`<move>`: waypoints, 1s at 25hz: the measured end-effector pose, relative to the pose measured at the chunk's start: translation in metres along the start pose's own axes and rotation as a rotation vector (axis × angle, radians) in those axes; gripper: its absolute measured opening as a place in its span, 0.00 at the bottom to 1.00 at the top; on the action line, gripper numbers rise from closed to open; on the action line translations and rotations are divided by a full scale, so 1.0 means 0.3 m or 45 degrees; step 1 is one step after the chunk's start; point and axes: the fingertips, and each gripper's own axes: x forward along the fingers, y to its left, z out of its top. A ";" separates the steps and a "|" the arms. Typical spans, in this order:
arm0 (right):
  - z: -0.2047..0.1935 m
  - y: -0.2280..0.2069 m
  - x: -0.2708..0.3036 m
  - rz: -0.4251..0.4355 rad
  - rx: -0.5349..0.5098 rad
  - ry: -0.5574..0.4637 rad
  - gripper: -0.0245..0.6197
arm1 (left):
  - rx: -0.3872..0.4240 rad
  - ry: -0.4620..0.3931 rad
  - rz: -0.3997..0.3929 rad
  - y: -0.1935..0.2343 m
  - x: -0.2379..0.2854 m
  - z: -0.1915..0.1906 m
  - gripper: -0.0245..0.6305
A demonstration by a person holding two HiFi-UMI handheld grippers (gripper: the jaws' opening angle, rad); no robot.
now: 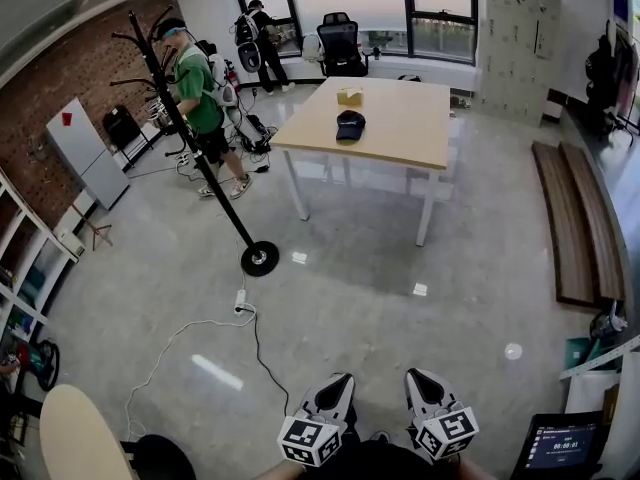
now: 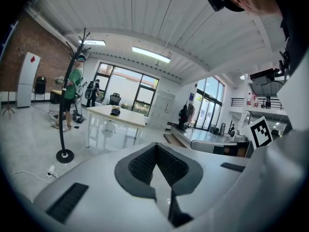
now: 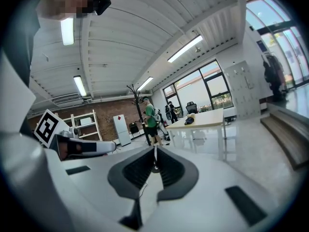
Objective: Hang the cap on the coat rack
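Observation:
A dark cap (image 1: 350, 124) lies on the wooden table (image 1: 400, 143) far ahead; it shows small in the left gripper view (image 2: 115, 111) and the right gripper view (image 3: 189, 121). The black coat rack (image 1: 190, 138) stands left of the table on a round base, its hooks bare. Both grippers are held low near my body, side by side, far from cap and rack. My left gripper (image 1: 338, 380) is shut with nothing in it (image 2: 155, 147). So is my right gripper (image 1: 420, 378), its jaws meeting at the tip (image 3: 154, 150).
A person in a green shirt (image 1: 200, 98) stands just behind the rack; another stands by the windows. A white cable and power strip (image 1: 240, 303) trail on the floor near the rack base. Wooden benches (image 1: 580, 218) run along the right. A tissue box (image 1: 349, 96) sits on the table.

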 end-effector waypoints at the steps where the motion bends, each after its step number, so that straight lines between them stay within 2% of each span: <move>1: 0.006 -0.015 0.024 -0.009 0.003 0.003 0.05 | -0.002 -0.005 -0.007 0.017 0.025 0.012 0.04; 8: 0.064 -0.129 0.227 -0.094 0.001 -0.002 0.05 | 0.008 -0.029 -0.105 0.146 0.232 0.120 0.04; 15: 0.160 -0.156 0.497 -0.139 0.019 0.048 0.04 | -0.024 -0.048 -0.167 0.361 0.392 0.266 0.04; 21: 0.202 -0.141 0.731 -0.148 0.011 0.071 0.05 | -0.031 -0.057 -0.163 0.588 0.462 0.334 0.04; 25: 0.234 -0.135 0.839 -0.135 -0.006 0.098 0.05 | -0.054 -0.054 -0.151 0.686 0.505 0.360 0.04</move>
